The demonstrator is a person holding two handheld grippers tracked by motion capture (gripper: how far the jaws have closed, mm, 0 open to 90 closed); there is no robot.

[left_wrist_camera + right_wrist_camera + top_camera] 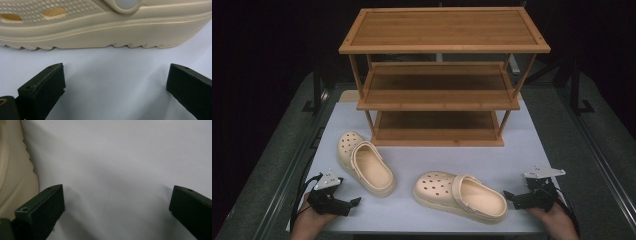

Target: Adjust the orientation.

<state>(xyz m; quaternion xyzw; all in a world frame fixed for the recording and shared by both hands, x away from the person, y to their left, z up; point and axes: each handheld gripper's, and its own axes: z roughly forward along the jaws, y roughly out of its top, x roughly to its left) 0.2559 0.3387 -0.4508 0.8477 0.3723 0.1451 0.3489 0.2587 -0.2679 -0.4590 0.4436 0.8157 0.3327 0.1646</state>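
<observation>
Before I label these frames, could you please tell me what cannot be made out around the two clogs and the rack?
- Left clog, left gripper view: toe and heel cut off by the frame edges.
- Right clog, right gripper view: just a sliver of sole at the left edge.
- Rack, high view: the back of the lower shelves is shadowed by the shelves above.
- Room behind the rack: too dark.
</observation>
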